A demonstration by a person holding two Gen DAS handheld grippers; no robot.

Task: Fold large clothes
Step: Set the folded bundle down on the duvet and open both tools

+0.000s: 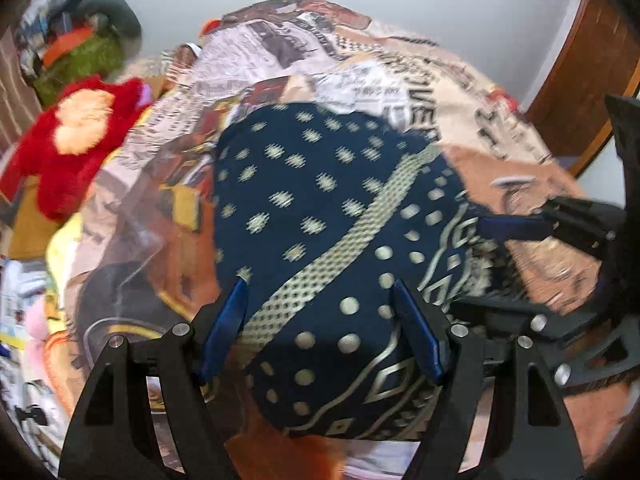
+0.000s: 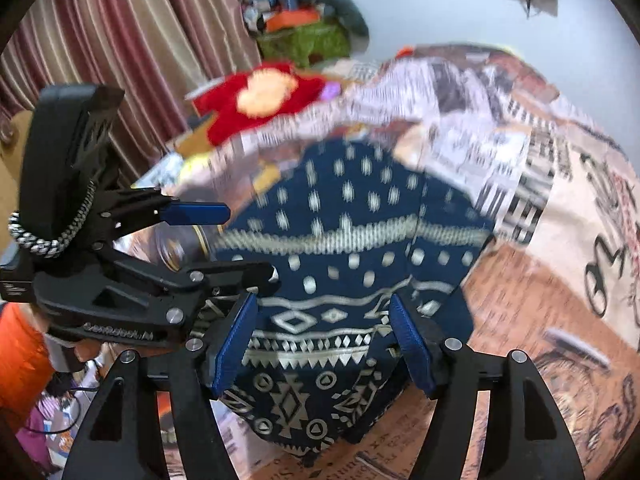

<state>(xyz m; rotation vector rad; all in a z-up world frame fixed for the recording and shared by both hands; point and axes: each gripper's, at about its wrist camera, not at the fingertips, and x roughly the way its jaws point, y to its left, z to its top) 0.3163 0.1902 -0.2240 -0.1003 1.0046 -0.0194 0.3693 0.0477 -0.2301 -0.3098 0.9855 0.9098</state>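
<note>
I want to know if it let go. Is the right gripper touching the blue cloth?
Cannot tell. In the right wrist view the right gripper stands open over the blue cloth, but blur hides whether a fingertip brushes it.

Navy garment (image 1: 320, 216) (image 2: 344, 280) printed with cream dots, starbursts, bands and geometric motifs. Folded into a compact, roughly rectangular bundle, lying flat on a bed. One diagonal patterned band across the top layer; diamond and triangle borders along the near edge. Blurred throughout.
</note>
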